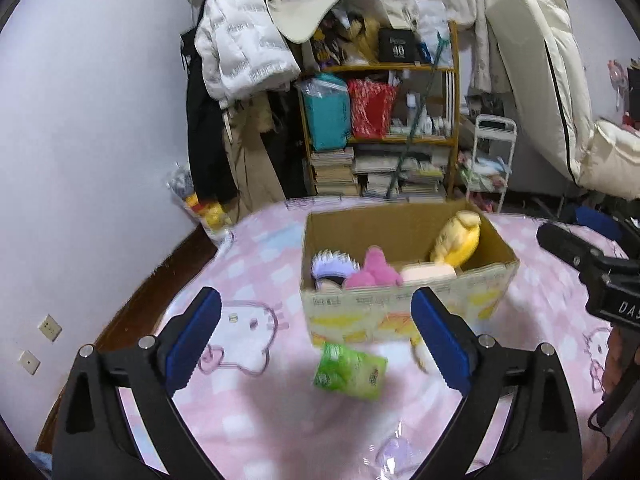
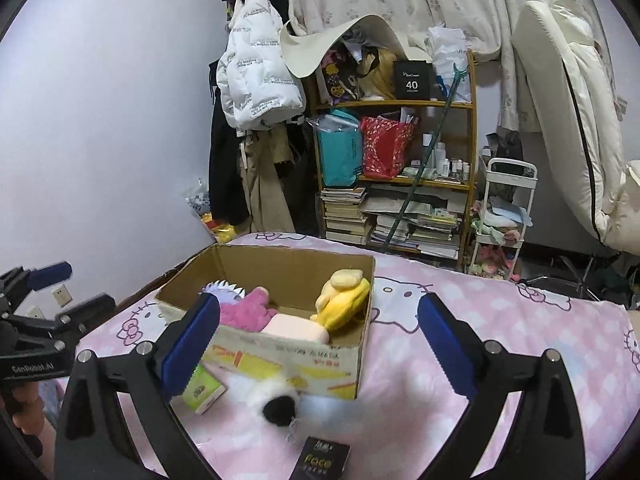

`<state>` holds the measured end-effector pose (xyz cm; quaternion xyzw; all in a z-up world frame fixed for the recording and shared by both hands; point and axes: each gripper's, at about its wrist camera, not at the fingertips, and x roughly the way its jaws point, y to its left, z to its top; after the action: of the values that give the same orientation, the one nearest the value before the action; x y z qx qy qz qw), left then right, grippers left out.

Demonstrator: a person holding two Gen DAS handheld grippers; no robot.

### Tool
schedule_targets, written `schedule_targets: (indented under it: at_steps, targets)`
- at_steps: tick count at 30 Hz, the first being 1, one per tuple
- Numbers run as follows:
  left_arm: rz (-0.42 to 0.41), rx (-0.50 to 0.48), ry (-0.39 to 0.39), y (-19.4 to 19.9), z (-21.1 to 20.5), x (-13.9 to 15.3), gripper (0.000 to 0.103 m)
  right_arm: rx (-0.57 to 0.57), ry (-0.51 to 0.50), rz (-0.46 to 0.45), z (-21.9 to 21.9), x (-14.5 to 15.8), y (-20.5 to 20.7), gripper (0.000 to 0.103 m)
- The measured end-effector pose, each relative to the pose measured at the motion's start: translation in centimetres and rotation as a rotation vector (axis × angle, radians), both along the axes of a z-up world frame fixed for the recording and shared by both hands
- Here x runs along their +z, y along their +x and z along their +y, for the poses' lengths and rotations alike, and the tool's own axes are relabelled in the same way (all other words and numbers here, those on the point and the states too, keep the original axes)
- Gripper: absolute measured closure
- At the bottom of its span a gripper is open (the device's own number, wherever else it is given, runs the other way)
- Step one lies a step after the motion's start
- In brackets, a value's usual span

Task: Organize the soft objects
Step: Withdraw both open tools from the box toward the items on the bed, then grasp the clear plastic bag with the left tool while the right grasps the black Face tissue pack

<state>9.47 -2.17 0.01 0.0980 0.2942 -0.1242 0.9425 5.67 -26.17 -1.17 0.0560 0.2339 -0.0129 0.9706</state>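
Bed (image 1: 540, 320) with pink cartoon-cat sheet, carrying an open cardboard box (image 1: 404, 312) at mid-scene. Box holds a yellow plush (image 1: 458, 240) at its far right, a pink plush (image 1: 374, 270) in the middle, a pale pink pad (image 1: 428, 272) beside it and a purple-fringed toy (image 1: 334, 265) at left. Still outside, near the box's front wall: a black-and-white fluffy toy (image 2: 276, 398), touching or just beside the wall, a green packet (image 1: 350, 370) to its left, and a small dark carton (image 2: 322, 460) nearest the camera. Left gripper (image 1: 316, 340) is spread wide and empty, hovering above the packet; right gripper (image 2: 318, 344) is likewise spread and empty, over the fluffy toy.

Step in hand, by judgement: collecting the remaining soft items. Lower the right gripper squarely over the fluffy toy's body, close gently on its bulk rather than loose fur, then lift clear of the box wall before releasing inside, into the free space at the near right.
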Motion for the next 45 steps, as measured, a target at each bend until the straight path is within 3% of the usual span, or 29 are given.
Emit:
schedule_targets:
  at_steps: [13, 27, 33, 39, 45]
  targets:
    - [0.159, -0.065, 0.077, -3.0, -0.1, -2.1, 0.008, 0.032, 0.027, 0.139, 1.0, -1.3, -2.8, 0.0]
    - [0.229, -0.09, 0.122, -1.9, -1.2, -4.5, 0.008, 0.038, 0.046, 0.247, 1.2, -3.8, -2.2, 0.0]
    - [0.326, -0.12, 0.136, -0.8, -2.0, -6.7, 0.008, 0.031, 0.085, 0.331, 0.8, -5.9, -1.0, 0.0]
    - [0.415, -0.15, 0.198, -0.3, -3.5, -9.3, 0.008, 0.036, 0.145, 0.474, 0.4, -8.9, 0.4, 0.0]
    - [0.557, -0.172, 0.249, 0.5, -4.4, -12.5, 0.008, 0.03, 0.151, 0.55, 0.1, -10.7, 1.0, 0.001]
